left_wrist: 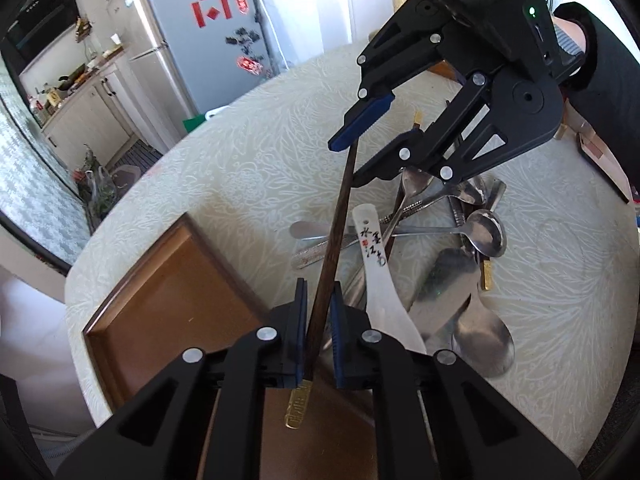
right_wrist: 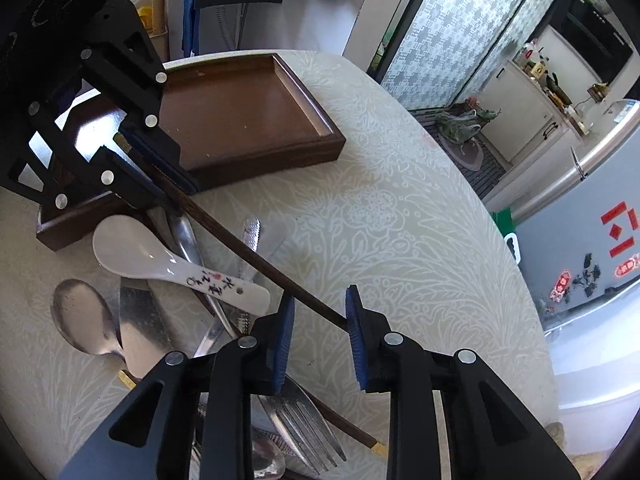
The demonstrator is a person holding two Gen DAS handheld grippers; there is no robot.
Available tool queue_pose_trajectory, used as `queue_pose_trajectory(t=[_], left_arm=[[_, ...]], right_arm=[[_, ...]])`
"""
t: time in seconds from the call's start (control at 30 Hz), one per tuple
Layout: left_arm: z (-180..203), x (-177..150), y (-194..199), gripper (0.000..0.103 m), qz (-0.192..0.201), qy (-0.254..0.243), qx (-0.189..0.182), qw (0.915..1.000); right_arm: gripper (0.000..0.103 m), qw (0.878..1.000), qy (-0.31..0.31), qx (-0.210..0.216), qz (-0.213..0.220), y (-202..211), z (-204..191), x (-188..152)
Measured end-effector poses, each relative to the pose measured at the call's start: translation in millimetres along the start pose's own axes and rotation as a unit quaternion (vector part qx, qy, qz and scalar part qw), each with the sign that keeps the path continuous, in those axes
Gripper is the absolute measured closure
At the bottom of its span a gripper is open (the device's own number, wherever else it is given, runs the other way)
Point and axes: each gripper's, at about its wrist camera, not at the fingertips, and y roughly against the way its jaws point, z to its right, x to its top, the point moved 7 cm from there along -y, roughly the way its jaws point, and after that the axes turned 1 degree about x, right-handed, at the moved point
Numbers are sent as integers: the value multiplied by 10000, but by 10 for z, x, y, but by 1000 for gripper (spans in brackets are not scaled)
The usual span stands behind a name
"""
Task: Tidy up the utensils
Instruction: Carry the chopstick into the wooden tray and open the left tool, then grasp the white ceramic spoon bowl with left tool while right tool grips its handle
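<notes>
A dark wooden chopstick (left_wrist: 340,216) with a gold end runs between my two grippers above the table. My left gripper (left_wrist: 319,314) is shut on its thick end, over the edge of the brown wooden tray (left_wrist: 160,300). The thin tip rests against one blue pad of my right gripper (right_wrist: 320,336), whose jaws stand apart, so it is open. In the right wrist view the left gripper (right_wrist: 182,200) clamps the chopstick (right_wrist: 256,260) in front of the tray (right_wrist: 248,120). A white ceramic spoon (right_wrist: 160,264) lies on a pile of several metal spoons (left_wrist: 486,232).
A fork (right_wrist: 308,428) and a second chopstick (right_wrist: 340,424) lie under my right gripper. The round table (right_wrist: 400,220) has a cream patterned cloth. Its curved edge drops toward a fridge (left_wrist: 192,40) and kitchen cabinets (left_wrist: 92,120).
</notes>
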Motion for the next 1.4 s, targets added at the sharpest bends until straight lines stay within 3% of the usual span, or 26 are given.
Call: queue_pose_trajectory(t=[0.23,0.4,0.63,0.73,0.8,0.83,0.9,1.17,1.4], left_arm=[[-275,-561,451,91,-100,487,480,9976],[-423,-1062,531,91,-352,999,741,9916],[-435,-1250,513,90,-452,1289,701,9881],[-368,-1228,458,78,-502,1290,657,9882],[-320,-1208,445,66,-500,1198,732,9888],[-298,-1241,470,48,-468,1184,755,9890],[-285,-1149,519,38,-301,1166,821,9893],[-101,-626,669,30,399,833,476,9946],[206,-171,340,30,450,374,38,9983]], right_arm=[[76,9980,573,108,236,-1,-489,634],[76,9930,1149,161,212,-266,-940,1050],[75,9873,1585,-1,48,-507,-1126,1208],[70,9881,1532,-141,80,-481,-1117,1203],[55,9898,1394,-205,205,-413,-1028,1212],[47,9906,1320,-213,278,-350,-972,1197],[45,9927,1118,-226,381,-189,-847,1142],[45,9965,-79,-666,500,537,-128,265],[45,9972,-350,-652,117,547,1,-488]])
